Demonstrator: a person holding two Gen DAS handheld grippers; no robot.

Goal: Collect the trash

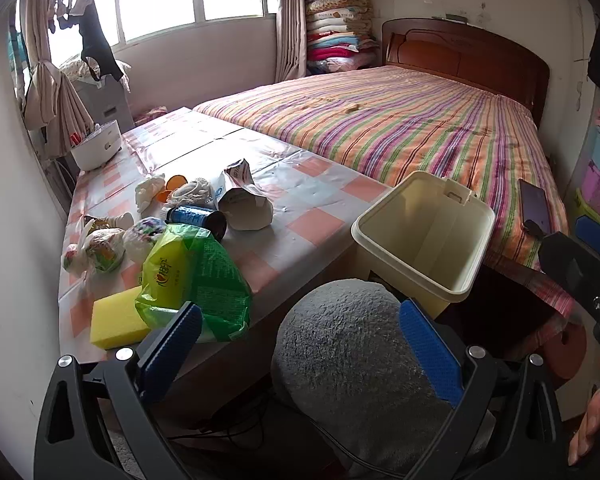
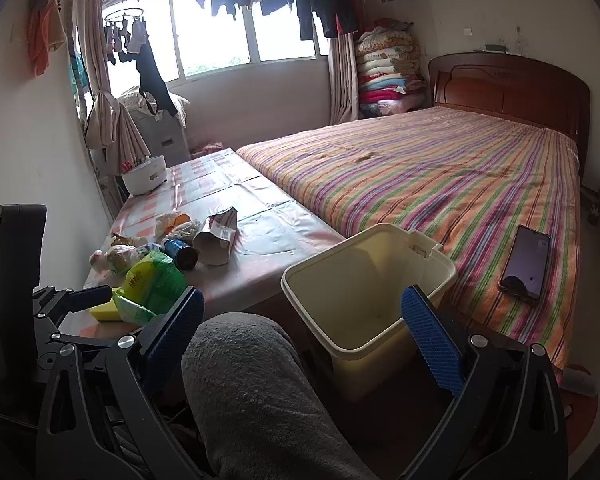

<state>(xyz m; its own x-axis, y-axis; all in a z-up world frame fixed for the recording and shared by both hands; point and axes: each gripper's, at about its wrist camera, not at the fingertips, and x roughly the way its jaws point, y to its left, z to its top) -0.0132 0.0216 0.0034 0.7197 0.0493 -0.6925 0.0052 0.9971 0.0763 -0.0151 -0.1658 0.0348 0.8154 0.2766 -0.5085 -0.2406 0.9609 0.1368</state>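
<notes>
Left gripper [image 1: 300,344]: jaws spread wide, nothing between them but a grey-clad knee [image 1: 352,360] below.
Right gripper [image 2: 300,328]: spread wide too — empty.
Trash [image 1: 172,232]: heaped on the checked table [image 1: 308,208] — green bag [image 1: 196,276] nearest.
Bin [image 1: 424,236]: beside the table, open.

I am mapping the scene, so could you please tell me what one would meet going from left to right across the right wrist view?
yellow sponge → green bag → blue can → torn paper bag → cream bin → phone
</notes>
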